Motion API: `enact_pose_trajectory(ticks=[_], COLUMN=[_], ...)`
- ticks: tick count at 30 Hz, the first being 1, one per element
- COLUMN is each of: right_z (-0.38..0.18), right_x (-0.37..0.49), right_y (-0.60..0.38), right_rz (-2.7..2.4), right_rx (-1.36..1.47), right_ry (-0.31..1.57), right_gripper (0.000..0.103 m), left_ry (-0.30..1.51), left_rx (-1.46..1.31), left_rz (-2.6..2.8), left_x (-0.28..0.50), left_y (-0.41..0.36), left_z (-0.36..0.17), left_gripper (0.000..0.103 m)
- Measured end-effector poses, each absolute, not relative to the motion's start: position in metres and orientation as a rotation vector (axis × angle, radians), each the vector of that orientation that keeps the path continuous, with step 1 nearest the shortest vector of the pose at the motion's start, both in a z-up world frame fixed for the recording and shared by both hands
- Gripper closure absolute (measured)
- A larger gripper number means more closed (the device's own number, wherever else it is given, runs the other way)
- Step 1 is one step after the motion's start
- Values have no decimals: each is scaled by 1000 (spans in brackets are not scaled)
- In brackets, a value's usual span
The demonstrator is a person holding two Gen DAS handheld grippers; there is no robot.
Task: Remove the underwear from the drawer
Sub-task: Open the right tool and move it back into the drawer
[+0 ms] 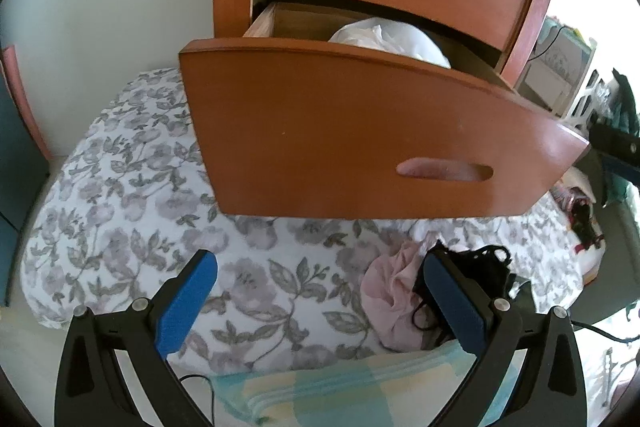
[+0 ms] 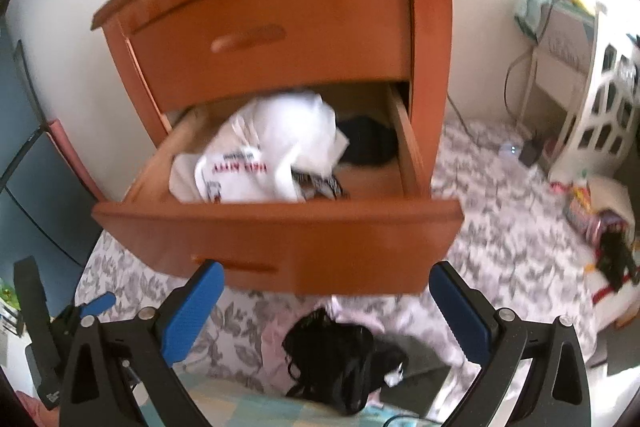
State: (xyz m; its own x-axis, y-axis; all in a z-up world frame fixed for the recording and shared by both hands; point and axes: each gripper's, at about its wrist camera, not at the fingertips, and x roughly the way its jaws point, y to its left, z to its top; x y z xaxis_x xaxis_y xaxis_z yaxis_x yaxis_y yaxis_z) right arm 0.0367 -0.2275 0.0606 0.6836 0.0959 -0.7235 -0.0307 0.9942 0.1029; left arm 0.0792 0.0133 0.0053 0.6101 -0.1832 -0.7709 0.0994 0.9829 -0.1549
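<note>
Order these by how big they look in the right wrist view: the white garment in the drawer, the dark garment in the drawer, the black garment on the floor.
1. White garment: largest.
2. Black garment on the floor: nearer the camera, so unsure.
3. Dark garment in the drawer: smallest, partly hidden.

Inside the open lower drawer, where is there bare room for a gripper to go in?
Bare wood floor lies along the drawer's right wall, in front of the dark garment. The white printed garment crowds the left and middle.
</note>
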Motion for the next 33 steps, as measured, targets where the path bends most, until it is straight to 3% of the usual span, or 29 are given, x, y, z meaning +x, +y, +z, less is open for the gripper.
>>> enact_pose_trajectory(ticks=[22,33], right_z=[91,66], right_x=[88,142], right_y=[-208,-175], right_rz=[92,167], right_rx=[29,-61], right_ry=[727,854], right_gripper=[0,0], left_ry=[826,858], left_rx=[-130,-77], left_rz=[-207,-117], left_x=[106,123], left_y=[22,27], left_z=[-5,-18], left_gripper=[0,0])
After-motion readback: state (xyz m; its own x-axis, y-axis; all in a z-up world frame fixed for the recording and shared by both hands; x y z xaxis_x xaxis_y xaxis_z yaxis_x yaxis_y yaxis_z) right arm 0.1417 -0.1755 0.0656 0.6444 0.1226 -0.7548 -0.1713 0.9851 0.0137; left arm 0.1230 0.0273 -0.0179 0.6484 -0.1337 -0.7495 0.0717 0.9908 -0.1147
